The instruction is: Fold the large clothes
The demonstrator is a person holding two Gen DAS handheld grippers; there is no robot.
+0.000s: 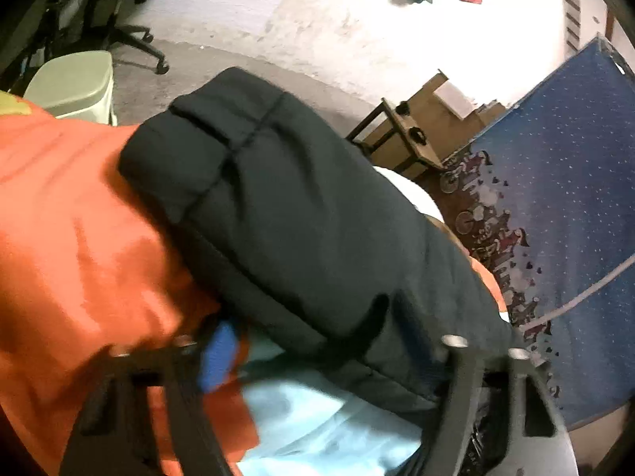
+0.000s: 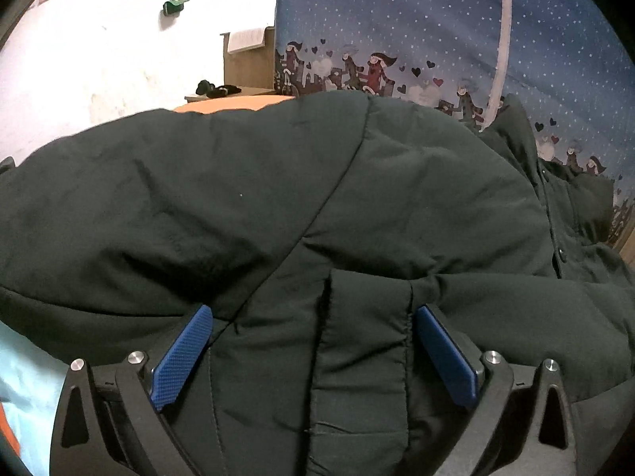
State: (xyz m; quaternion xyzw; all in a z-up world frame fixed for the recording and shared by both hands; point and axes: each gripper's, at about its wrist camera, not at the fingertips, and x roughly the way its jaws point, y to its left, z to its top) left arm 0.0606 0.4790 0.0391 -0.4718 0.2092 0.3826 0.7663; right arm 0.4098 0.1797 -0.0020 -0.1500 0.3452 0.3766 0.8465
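Between the two blue pads of the right gripper lies a padded black jacket, bulging up and filling most of that view; the jaws stand wide apart with a raised fold or flap of the jacket sitting in the gap, and I judge nothing is pinched yet. The jacket's bulk stretches forward and to both sides of the fingers, so the right hand looks nearer to its middle

The left gripper is blurred – only one blue pad shows, pressed near orange cloth, and whether it grips anything cannot be told. This view shows the jacket as a long, bundled shape running diagonally away from the lower right, lying over the orange cloth and pale blue fabric – things the right view mostly hides. A blue patterned sheet hangs behind
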